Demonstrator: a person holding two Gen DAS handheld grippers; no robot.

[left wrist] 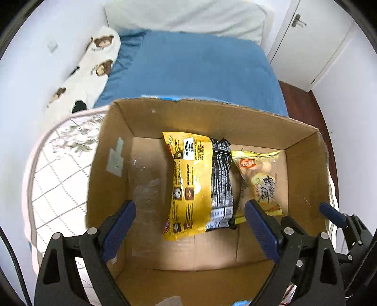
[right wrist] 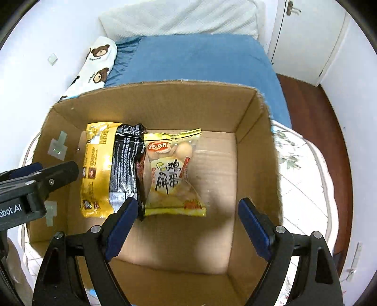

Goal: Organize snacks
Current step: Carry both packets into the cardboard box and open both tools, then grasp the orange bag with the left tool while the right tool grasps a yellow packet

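An open cardboard box (left wrist: 212, 107) (right wrist: 165, 88) rests on a bed. On its floor, side by side, lie a yellow snack packet (left wrist: 188, 186) (right wrist: 96, 169), a black packet (left wrist: 221, 179) (right wrist: 124, 164) partly on top of it, and a pale yellow egg-biscuit packet (left wrist: 261, 179) (right wrist: 174, 174). My left gripper (left wrist: 190, 211) hangs open above the yellow and black packets, holding nothing. Over the biscuit packet my right gripper (right wrist: 188, 207) is also open and holds nothing. One finger (right wrist: 61, 171) of the left gripper shows over the box's left wall in the right wrist view.
The box rests on a white quilt (left wrist: 59, 176) (right wrist: 304, 179) with a leaf print. Behind it are a blue sheet (left wrist: 193, 68), a bear-print pillow (left wrist: 94, 68) and a white pillow (left wrist: 188, 16). White cupboard doors (right wrist: 304, 40) and dark wooden floor (right wrist: 313, 113) are at the right.
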